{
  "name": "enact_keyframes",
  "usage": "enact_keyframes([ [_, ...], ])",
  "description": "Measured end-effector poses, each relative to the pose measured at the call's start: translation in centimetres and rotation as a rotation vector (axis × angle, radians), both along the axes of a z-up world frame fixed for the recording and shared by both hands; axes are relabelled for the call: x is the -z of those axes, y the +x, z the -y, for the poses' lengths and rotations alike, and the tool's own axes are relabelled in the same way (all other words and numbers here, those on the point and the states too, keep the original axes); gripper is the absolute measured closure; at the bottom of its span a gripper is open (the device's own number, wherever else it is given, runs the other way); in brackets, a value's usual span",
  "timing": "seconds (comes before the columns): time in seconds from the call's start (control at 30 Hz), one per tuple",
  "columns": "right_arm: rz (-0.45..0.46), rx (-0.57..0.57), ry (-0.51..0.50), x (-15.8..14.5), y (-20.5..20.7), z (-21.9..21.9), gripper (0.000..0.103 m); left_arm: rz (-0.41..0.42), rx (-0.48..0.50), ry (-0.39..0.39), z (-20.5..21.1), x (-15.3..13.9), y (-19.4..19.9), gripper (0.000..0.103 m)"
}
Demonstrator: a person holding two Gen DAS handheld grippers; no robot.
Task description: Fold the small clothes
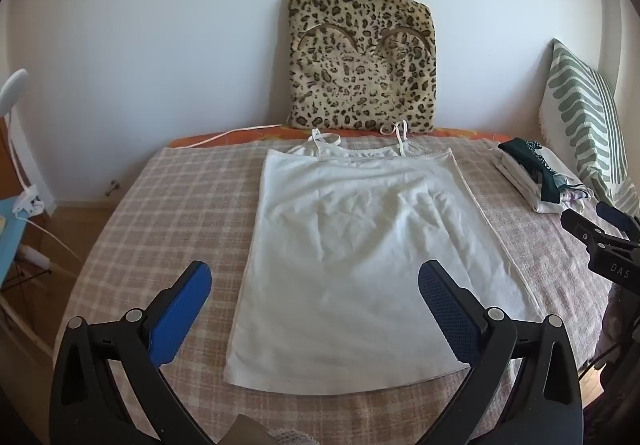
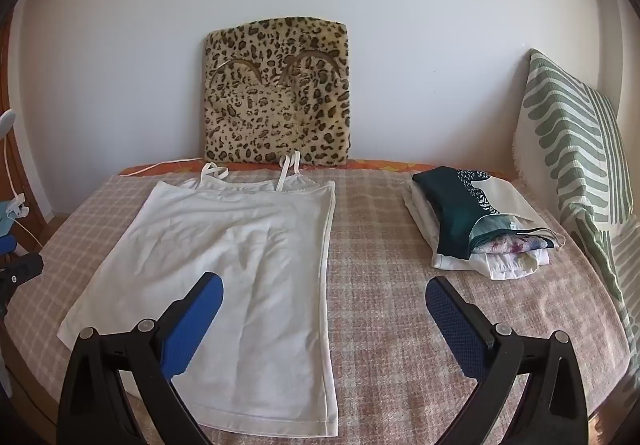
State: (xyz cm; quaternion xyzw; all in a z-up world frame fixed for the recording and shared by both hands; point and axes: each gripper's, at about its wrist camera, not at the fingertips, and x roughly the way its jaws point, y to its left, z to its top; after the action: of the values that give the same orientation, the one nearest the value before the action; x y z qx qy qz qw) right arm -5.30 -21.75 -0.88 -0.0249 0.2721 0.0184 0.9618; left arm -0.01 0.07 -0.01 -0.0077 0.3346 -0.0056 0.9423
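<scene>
Camisole [image 1: 352,245], one, white, two thin straps, lies flat on checked bed cover [image 1: 168,197]. One stack of folded clothes [image 2: 480,225] to its right. Two cushions behind. Left gripper [image 1: 316,287] and right gripper [image 2: 324,301]: fingers apart, holding nothing.

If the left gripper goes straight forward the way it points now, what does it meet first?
Most likely the white camisole: the open left gripper aims along it, spread flat on the checked bedspread. Beyond it stands the leopard-print cushion. Depth is unclear.
</scene>
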Motion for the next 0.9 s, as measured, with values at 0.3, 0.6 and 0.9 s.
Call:
enact_keyframes([
  [0.3, 0.016, 0.004, 0.008, 0.0, -0.1, 0.2, 0.0, 0.005, -0.003, 0.022, -0.1, -0.3, -0.3, 0.0],
  [0.6, 0.013, 0.006, 0.009, 0.0, -0.1, 0.1, 0.0, 0.014, 0.002, 0.037, 0.0, -0.2, 0.0, 0.0],
  [0.9, 0.011, 0.007, 0.009, 0.0, 0.0, 0.2, 0.0, 0.008, 0.005, 0.034, 0.1, -0.2, 0.0, 0.0],
])
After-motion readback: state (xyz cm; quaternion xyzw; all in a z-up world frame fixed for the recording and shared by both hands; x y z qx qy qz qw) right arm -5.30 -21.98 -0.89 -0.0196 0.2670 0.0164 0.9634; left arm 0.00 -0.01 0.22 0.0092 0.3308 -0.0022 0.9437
